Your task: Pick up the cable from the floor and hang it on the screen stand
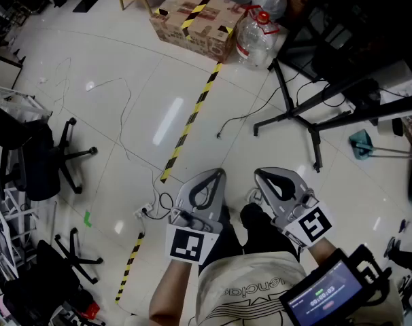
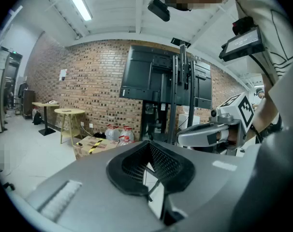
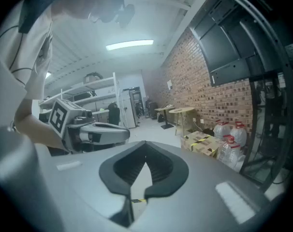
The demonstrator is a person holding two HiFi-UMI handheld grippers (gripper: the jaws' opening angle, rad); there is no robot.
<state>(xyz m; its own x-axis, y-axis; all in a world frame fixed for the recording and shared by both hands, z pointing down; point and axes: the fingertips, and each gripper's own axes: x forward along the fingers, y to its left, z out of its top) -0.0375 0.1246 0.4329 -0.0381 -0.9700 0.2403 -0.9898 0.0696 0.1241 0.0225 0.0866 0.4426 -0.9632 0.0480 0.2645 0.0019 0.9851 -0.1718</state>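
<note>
Cable (image 1: 228, 122) lies diagonally (free end toward the striped tape (image 1: 189, 124)); left tool (image 1: 216, 176) and right tool (image 1: 264, 177) closed, empty.

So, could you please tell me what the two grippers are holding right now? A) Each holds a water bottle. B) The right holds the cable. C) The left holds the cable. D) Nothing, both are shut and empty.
D: the left gripper and right gripper both show jaws together with nothing between, and a black cable lies on the floor.
</note>
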